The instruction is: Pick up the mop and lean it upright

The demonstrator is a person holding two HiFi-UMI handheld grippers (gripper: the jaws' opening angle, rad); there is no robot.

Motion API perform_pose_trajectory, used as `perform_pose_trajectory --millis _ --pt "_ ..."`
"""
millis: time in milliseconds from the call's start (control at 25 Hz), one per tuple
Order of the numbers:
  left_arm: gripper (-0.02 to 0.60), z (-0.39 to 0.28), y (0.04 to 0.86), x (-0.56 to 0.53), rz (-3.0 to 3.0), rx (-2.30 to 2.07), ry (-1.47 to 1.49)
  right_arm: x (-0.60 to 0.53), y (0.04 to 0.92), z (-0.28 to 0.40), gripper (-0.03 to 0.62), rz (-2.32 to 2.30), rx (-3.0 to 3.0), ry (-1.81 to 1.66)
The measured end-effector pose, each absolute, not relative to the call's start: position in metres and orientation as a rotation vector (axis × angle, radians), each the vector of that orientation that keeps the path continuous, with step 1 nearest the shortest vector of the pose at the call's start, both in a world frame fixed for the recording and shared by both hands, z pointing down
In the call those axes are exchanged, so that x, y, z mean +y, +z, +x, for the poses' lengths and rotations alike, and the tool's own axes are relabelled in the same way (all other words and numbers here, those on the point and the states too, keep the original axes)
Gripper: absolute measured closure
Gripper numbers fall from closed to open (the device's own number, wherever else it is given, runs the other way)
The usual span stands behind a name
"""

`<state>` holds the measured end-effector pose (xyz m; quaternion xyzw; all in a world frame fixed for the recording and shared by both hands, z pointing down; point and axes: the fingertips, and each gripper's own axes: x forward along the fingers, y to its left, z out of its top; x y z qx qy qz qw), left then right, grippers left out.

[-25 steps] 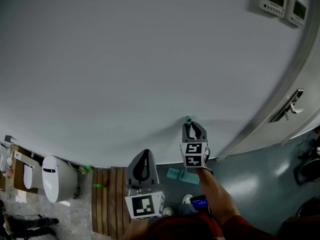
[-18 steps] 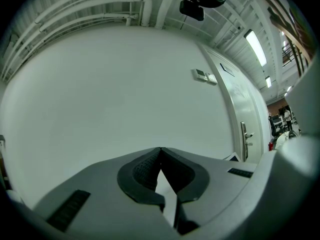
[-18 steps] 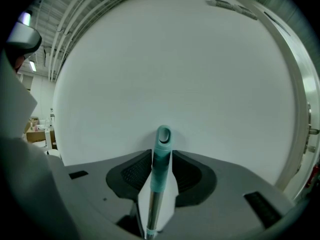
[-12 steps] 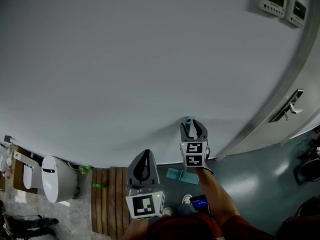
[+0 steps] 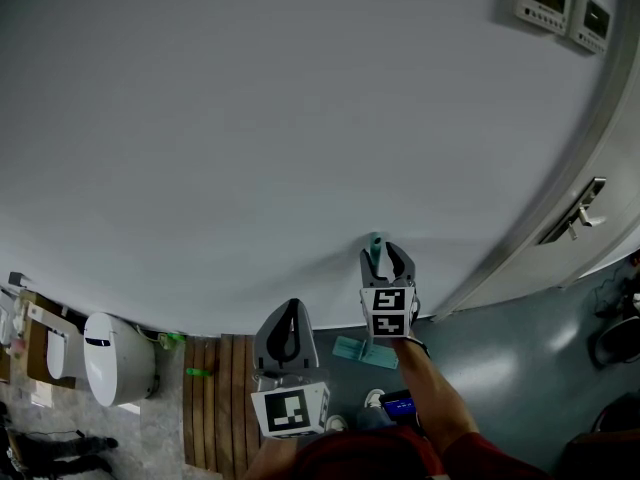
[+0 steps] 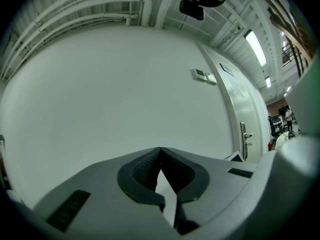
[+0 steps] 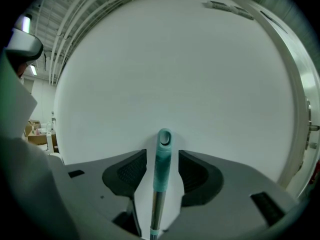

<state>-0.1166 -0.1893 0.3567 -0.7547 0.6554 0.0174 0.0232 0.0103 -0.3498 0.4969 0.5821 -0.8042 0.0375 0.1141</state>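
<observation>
The right gripper (image 5: pixel 388 258) has its jaws spread, having just been opening. The teal-capped mop handle (image 7: pixel 163 159) rises between the pads, touching neither. It leans upright against the white wall (image 5: pixel 250 118), with the teal mop head (image 5: pixel 364 351) on the floor below. The left gripper (image 6: pixel 160 151) is pressed together and empty

Industrial hall or test lab: bare white wall (image 5: pixel 300 118), wall control panels (image 5: pixel 565 3), lever-handle door (image 5: pixel 622 178), exposed ceiling pipes (image 6: pixel 85 9), tube lights (image 6: pixel 255 44), loose toilet (image 5: pixel 118 358).
</observation>
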Motion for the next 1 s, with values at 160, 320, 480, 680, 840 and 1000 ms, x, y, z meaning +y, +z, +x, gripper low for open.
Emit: perform_pose_trajectory --millis 160,320,480,680,840,1000 --pt "0.568 -0.118 0.356 -0.188 -2.333 2.029 0.057 -0.344 0.497 0.01 0.385 1.709 -2.366 0.109" --pt "0.568 -0.118 0.356 -0.188 -2.335 2.031 0.058 -0.332 0.494 0.008 0.385 1.694 -2.38 0.09" --pt "0.568 -0.117 0.358 -0.188 -2.332 2.019 0.042 -0.316 0.489 0.009 0.385 1.697 -2.397 0.077" --pt "0.568 -0.114 0.358 -0.187 -2.338 2.009 0.031 -0.291 0.481 0.014 0.385 1.696 -2.43 0.083" --pt "0.568 -0.108 0.36 -0.191 -2.353 1.988 0.041 -0.271 0.473 0.016 0.385 1.685 -2.459 0.064" --pt "0.568 -0.103 0.364 -0.192 -2.37 1.979 0.043 -0.25 0.462 0.019 0.385 1.689 -2.48 0.053"
